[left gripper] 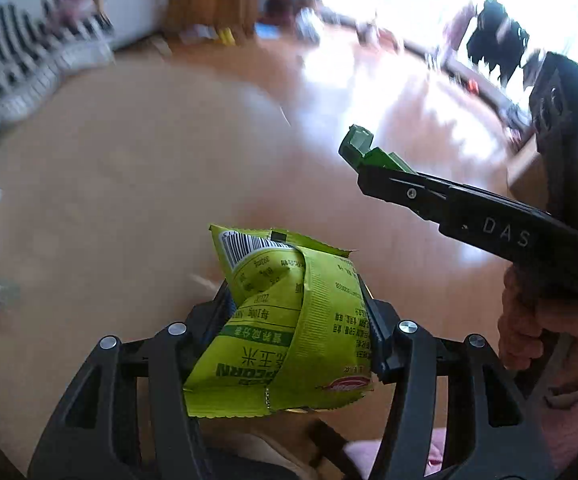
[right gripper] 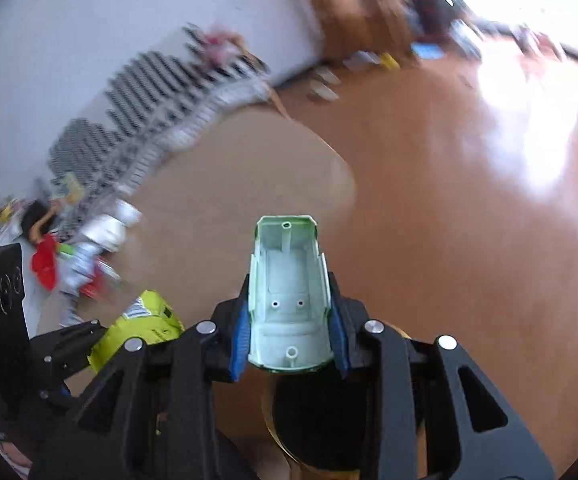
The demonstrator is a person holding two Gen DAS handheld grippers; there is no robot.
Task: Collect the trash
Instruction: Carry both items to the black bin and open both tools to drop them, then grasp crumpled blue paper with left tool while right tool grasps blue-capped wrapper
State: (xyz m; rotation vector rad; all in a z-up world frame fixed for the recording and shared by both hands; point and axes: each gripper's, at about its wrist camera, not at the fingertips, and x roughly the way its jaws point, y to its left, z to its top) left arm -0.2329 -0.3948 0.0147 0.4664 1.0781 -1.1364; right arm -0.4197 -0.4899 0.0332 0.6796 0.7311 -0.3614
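My left gripper point(left gripper: 295, 316) is shut on a crumpled yellow-green popcorn bag point(left gripper: 285, 320), held above the tan mat. The bag also shows at the lower left of the right wrist view point(right gripper: 141, 328). My right gripper point(right gripper: 289, 312) is shut on a pale green hollow plastic toy shell point(right gripper: 287, 292), open side toward the camera. In the left wrist view the right gripper point(left gripper: 373, 160) reaches in from the right with the green shell point(left gripper: 359, 146) at its tip. A round dark opening with a gold rim point(right gripper: 329, 420) lies right below the right gripper.
A tan mat point(left gripper: 129, 168) covers part of an orange wooden floor point(right gripper: 469, 220). A pile of toys and wrappers point(right gripper: 77, 256) lies at the mat's left edge by a black-and-white patterned mat point(right gripper: 149, 112). More clutter lies along the far wall point(left gripper: 225, 34).
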